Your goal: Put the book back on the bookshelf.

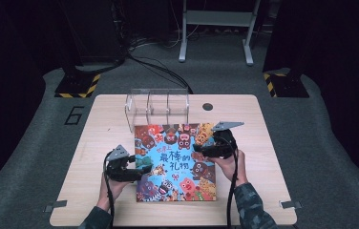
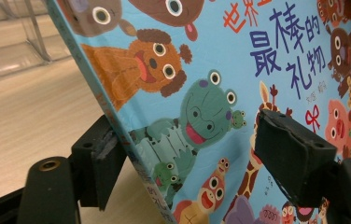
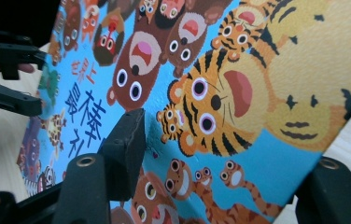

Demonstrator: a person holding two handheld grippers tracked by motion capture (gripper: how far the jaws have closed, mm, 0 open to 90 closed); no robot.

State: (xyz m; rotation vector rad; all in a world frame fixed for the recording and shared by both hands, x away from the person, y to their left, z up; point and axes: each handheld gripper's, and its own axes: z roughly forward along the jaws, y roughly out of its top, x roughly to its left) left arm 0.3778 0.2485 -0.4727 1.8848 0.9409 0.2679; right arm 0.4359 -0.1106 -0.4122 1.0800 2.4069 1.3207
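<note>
— What is lying on the wooden table (image 1: pixel 106 125) from up high?
— A picture book (image 1: pixel 175 162) is lying flat, just in front of a clear plastic rack (image 1: pixel 157 106). The left gripper (image 1: pixel 134 168) is sitting at its left edge, the right gripper (image 1: pixel 202 151) at its right.

— And from the left gripper view?
— The left gripper (image 2: pixel 183 154) is reaching round the picture book's (image 2: pixel 201 88) edge — jaws apart, one under, one over.

— The right gripper view?
— The right gripper (image 3: pixel 220 186) is opening wide round the tiger corner of the book (image 3: pixel 239 93).
</note>
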